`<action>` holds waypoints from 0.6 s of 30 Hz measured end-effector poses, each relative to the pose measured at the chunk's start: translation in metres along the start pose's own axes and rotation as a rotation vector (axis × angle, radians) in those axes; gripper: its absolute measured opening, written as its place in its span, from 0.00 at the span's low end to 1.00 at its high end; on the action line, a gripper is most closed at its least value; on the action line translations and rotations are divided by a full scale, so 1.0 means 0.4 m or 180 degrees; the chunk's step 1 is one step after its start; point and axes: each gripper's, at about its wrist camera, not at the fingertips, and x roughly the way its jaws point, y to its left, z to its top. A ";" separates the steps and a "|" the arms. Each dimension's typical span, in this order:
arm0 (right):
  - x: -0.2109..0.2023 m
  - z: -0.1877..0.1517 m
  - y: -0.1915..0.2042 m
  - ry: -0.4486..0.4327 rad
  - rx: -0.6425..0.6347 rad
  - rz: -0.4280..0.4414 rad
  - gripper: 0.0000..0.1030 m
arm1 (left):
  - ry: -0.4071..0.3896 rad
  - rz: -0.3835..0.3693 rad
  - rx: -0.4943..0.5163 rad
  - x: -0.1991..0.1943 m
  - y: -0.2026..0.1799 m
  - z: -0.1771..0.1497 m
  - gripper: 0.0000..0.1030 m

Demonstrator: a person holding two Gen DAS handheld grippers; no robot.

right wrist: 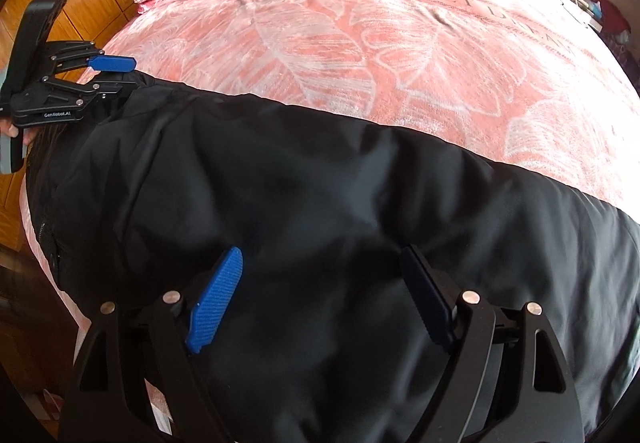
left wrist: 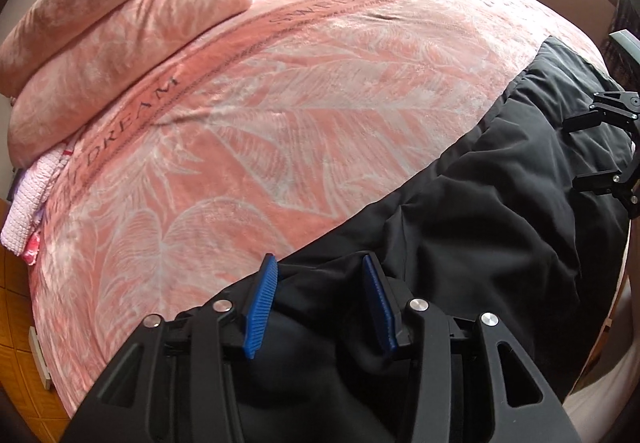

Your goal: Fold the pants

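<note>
- Left wrist view: black pants [left wrist: 460,211] lie flat along the near edge of the pink leaf-print blanket [left wrist: 260,103], folded pink quilt [left wrist: 100,23] well beyond the pants at the head end
- left gripper [left wrist: 320,303] jaws parted over one end of the pants, blue pads [left wrist: 262,307] clear of cloth, nothing pinched; right wrist view shows it [right wrist: 114,73] sideways at that far end, one finger above the hem edge and one low against it
- right gripper [right wrist: 316,299] jaws wide apart above the middle of the pants, pads [right wrist: 216,299] not pressing fabric, holding nothing
- Both tools pitched steeply down at the pants; fingertips of a hand [right wrist: 12,131] just visible behind the left handle
- Judgement: step in hand looks like re-gripping for the next fold
- To do it well: take all layers at the edge, not only the top one; pinch both points level along the pants; lift together, carry end over end, keep edges lined up, smooth the bulges first
</note>
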 end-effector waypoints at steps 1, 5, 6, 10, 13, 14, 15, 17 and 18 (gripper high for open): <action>0.002 0.001 0.002 0.0007 -0.0009 -0.0006 0.80 | 0.0081 -0.0075 0.0026 0.015 0.006 0.002 0.43; 0.010 0.003 0.003 0.0023 -0.0031 0.0000 0.83 | 0.0212 -0.0373 -0.0004 0.041 0.035 -0.002 0.43; 0.013 0.003 0.003 0.0029 -0.0027 0.0010 0.84 | 0.0225 -0.0433 -0.0076 0.044 0.045 -0.004 0.40; 0.021 0.008 0.010 0.0033 -0.0030 -0.0012 0.86 | 0.0213 -0.0452 -0.0269 0.051 0.061 -0.007 0.16; 0.021 0.012 0.006 0.0016 0.0025 0.0003 0.86 | 0.0144 -0.0187 -0.0240 0.052 0.039 -0.007 0.11; 0.021 0.013 0.001 0.0005 0.0071 0.0025 0.86 | 0.0103 -0.0095 -0.0326 0.051 0.040 -0.006 0.10; 0.021 0.016 -0.002 0.0002 0.0107 0.0041 0.86 | 0.0061 -0.0024 -0.0415 0.050 0.042 -0.005 0.10; 0.022 0.020 -0.003 0.0006 0.0116 0.0035 0.86 | -0.0007 0.0001 -0.0549 0.048 0.049 -0.011 0.10; 0.023 0.020 0.000 -0.0001 0.0096 0.0012 0.86 | -0.0037 -0.0014 -0.0570 0.047 0.048 -0.017 0.10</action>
